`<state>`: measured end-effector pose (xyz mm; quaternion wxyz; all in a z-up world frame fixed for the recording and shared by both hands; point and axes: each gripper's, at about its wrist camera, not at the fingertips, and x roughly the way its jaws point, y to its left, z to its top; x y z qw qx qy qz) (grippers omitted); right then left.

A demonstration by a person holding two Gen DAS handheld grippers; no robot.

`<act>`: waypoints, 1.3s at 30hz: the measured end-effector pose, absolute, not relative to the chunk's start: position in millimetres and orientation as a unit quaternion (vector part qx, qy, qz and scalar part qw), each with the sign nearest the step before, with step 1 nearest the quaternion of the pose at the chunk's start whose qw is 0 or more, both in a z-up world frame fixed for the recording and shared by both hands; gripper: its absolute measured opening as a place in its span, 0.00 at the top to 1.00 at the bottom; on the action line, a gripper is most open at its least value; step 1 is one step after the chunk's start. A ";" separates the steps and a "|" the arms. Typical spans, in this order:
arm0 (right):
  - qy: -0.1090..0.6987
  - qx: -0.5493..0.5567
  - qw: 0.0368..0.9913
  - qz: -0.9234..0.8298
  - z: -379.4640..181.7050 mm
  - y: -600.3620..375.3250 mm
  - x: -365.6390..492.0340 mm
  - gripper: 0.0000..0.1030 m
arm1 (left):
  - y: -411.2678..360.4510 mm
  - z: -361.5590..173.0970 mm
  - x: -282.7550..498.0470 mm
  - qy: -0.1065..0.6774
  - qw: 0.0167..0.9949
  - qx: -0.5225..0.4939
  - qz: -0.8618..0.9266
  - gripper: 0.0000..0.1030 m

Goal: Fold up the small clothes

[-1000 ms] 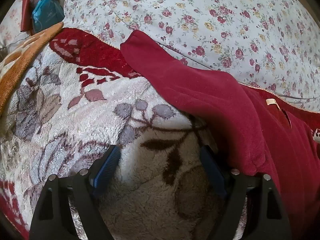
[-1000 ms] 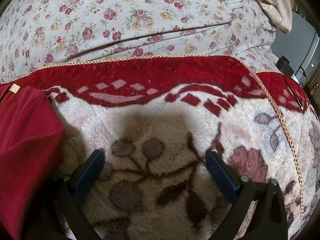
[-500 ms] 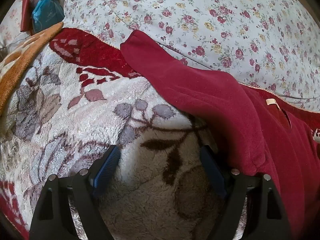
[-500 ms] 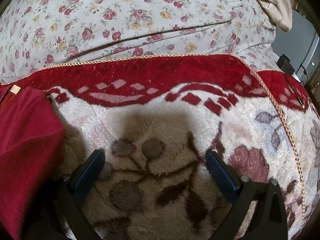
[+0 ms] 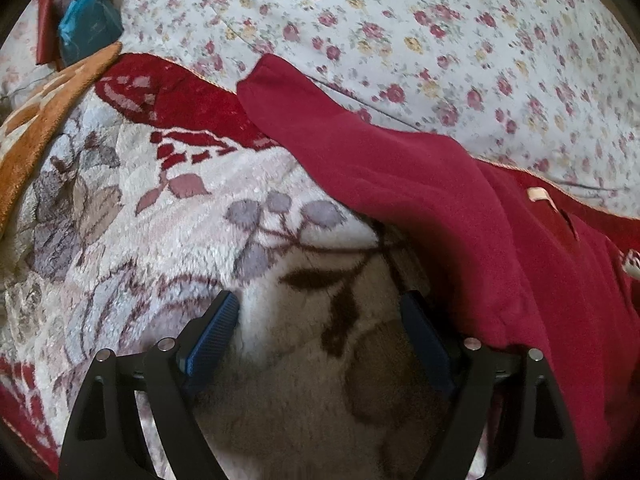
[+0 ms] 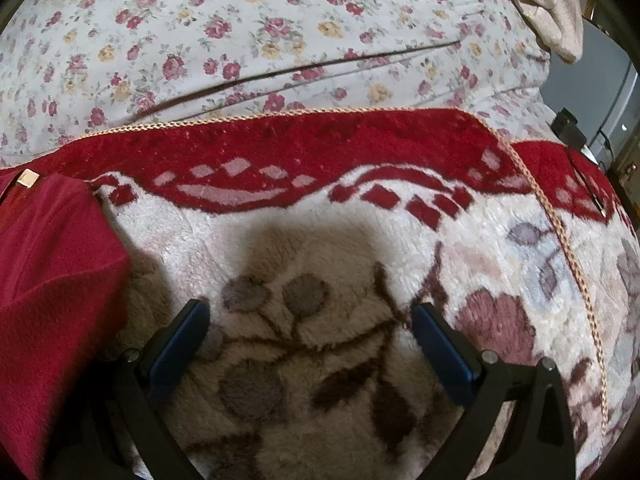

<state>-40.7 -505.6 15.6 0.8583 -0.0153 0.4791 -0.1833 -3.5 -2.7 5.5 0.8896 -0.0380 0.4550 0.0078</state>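
Observation:
A dark red fleece garment (image 5: pixel 460 216) lies spread on a plush patterned blanket (image 5: pixel 168 216), one sleeve reaching up to the left, a small tan label at its neck. My left gripper (image 5: pixel 320 312) is open and empty over the blanket, its right finger close beside the garment's edge. In the right wrist view the same garment (image 6: pixel 48 280) lies at the far left. My right gripper (image 6: pixel 312 320) is open and empty over the blanket, to the right of the garment.
A floral quilt (image 5: pixel 440 32) bulges behind the blanket and also shows in the right wrist view (image 6: pixel 240 32). An orange blanket edge (image 5: pixel 44 120) and a blue bag (image 5: pixel 84 28) lie at far left. A beige cloth (image 6: pixel 548 4) and grey furniture (image 6: pixel 600 92) stand at far right.

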 end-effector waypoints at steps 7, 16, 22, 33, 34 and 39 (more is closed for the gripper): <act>0.501 0.017 0.852 -0.150 60.1 -501.1 -91.5 0.09 | -12.3 42.5 -34.2 0.415 0.910 -0.009 -0.018 0.49; 0.484 0.090 0.868 -0.069 140.7 -478.7 -169.9 0.07 | -39.8 64.1 -53.5 0.386 0.920 0.022 -0.064 0.49; 0.472 0.076 0.878 -0.028 152.2 -432.0 -175.3 0.07 | -46.8 62.5 -53.6 0.386 0.920 0.027 -0.059 0.49; 0.463 0.055 0.885 -0.001 107.7 -344.3 -122.9 0.07 | -44.7 62.6 -52.4 0.385 0.921 0.028 -0.050 0.49; 0.462 0.052 0.885 -0.008 103.8 -340.1 -117.8 0.07 | -44.6 62.9 -52.4 0.385 0.921 0.027 -0.050 0.49; 0.457 0.043 0.888 -0.032 91.3 -325.3 -101.7 0.07 | -52.8 63.5 -53.2 0.383 0.922 0.036 -0.051 0.49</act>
